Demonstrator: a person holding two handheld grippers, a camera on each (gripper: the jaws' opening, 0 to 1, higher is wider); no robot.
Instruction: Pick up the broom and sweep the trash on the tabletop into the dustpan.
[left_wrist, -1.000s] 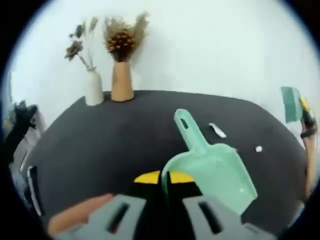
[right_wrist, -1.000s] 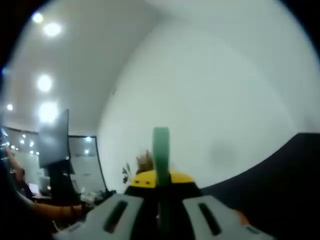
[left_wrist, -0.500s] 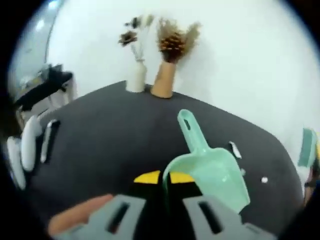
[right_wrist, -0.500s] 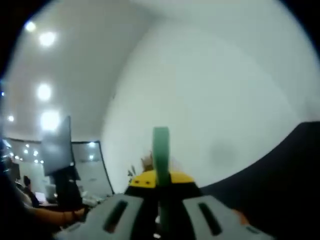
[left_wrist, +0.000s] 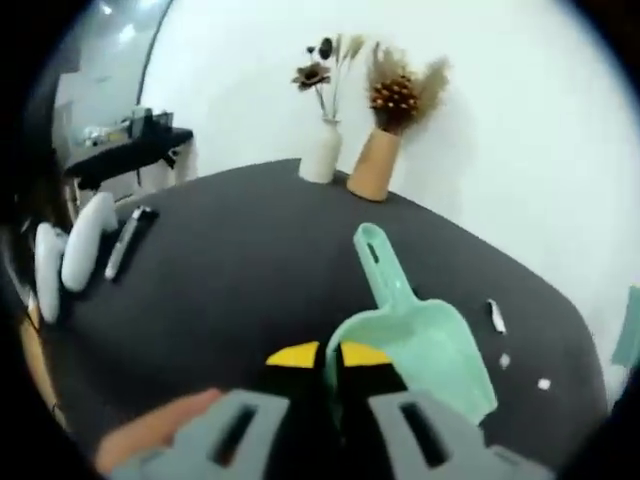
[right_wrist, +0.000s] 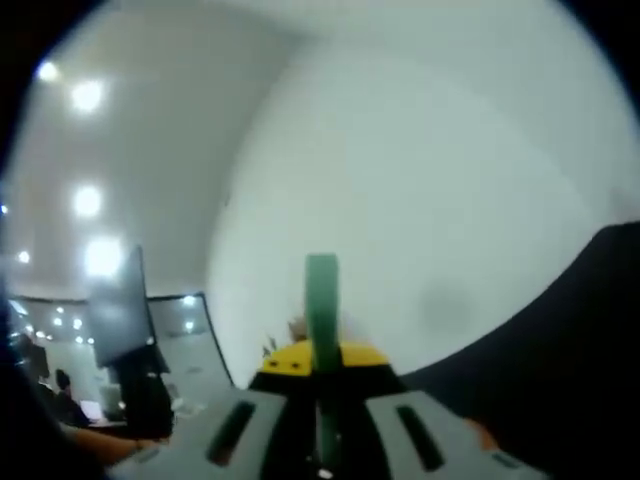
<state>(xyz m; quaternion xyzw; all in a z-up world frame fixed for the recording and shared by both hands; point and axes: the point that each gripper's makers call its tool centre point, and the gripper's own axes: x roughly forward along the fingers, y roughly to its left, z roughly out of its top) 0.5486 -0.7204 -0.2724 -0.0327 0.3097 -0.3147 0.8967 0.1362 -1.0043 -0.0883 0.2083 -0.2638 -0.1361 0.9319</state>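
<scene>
The left claw (left_wrist: 331, 400) is squeezed shut on the edge of the light green plastic dustpan (left_wrist: 415, 335), holding it over the dark grey table (left_wrist: 230, 270). Little white bits of trash (left_wrist: 496, 317) lie just past it. The right claw (right_wrist: 322, 400) pinches the green broom handle (right_wrist: 322, 305), which points up.

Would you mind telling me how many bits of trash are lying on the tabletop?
3: all right of the dustpan, one long scrap and two small bits nearer. Others may be hidden.
</scene>
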